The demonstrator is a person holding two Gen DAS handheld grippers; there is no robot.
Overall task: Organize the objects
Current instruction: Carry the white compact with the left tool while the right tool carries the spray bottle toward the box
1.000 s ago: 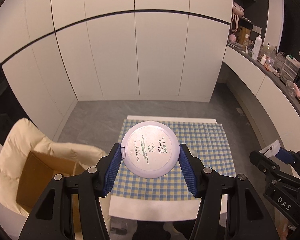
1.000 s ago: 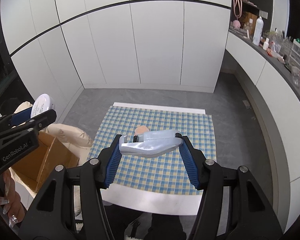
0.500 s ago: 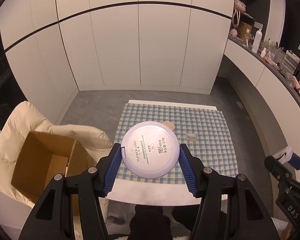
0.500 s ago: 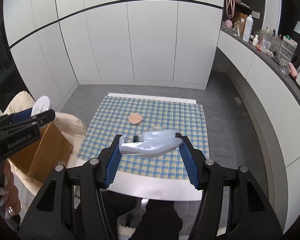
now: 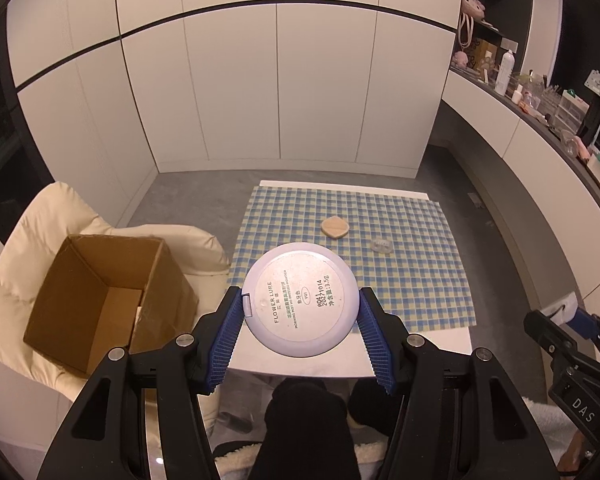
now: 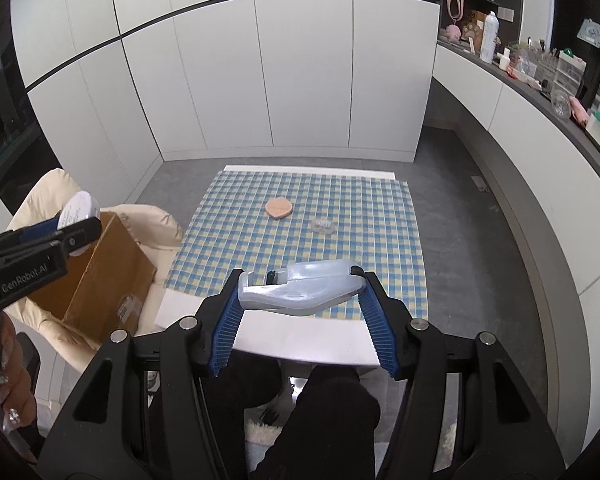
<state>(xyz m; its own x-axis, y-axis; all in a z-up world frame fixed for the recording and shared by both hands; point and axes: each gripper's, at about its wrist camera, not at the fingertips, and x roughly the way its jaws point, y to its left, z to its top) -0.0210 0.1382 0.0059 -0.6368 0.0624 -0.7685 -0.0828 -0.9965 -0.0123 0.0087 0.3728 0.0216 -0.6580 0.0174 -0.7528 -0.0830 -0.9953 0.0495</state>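
My left gripper (image 5: 300,304) is shut on a round lavender powder compact (image 5: 302,298), held high above the table's near edge. My right gripper (image 6: 300,286) is shut on a pale translucent plastic case (image 6: 300,286), also held above the near edge. An open cardboard box (image 5: 100,300) sits on a cream chair to the left; it also shows in the right wrist view (image 6: 100,276). On the checked cloth (image 5: 400,276) lie a peach powder puff (image 5: 334,227) and a small clear piece (image 5: 381,245). The left gripper (image 6: 66,226) shows above the box in the right wrist view.
A cream padded chair (image 5: 40,232) holds the box left of the table. A white table edge (image 5: 300,360) lies below the cloth. A counter with bottles and clutter (image 5: 540,96) runs along the right wall. My dark-clothed legs (image 5: 308,420) are below the grippers.
Both grippers have pulled back and up from the table with their objects still held. The box, the puff and the small clear piece have come into clearer view.
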